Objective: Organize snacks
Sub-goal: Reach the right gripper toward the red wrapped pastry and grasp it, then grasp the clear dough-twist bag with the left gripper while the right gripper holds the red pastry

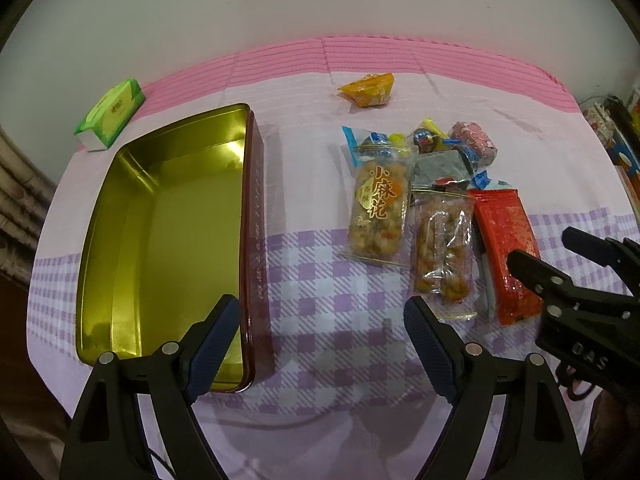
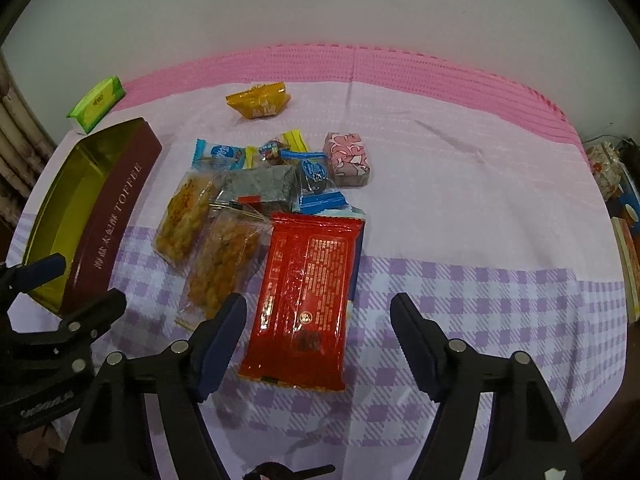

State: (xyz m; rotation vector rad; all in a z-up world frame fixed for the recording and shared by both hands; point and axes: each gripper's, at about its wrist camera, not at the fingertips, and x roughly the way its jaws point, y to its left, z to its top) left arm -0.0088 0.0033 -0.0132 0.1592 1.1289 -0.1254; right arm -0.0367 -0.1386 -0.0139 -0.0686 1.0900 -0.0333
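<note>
An empty gold-lined tin box [image 1: 168, 240] with maroon sides stands at the left; it also shows in the right wrist view [image 2: 80, 216]. A pile of snacks lies to its right: two clear bags of fried twists [image 1: 378, 212] [image 2: 224, 264], a red packet [image 2: 308, 296] [image 1: 506, 248], a grey packet [image 2: 260, 186], a pink wrapped block [image 2: 348, 158], small blue and yellow candies [image 2: 220, 154]. An orange packet [image 1: 368, 89] [image 2: 259, 101] lies apart at the back. My left gripper [image 1: 322, 336] is open, its left finger over the box's near right corner. My right gripper [image 2: 318, 328] is open above the red packet's near end.
A green tissue pack [image 1: 112, 114] [image 2: 96, 104] sits at the back left beside the box. The table has a pink and purple checked cloth [image 2: 460, 220]. Books and clutter [image 2: 624, 220] stand beyond the right edge. A wall runs behind the table.
</note>
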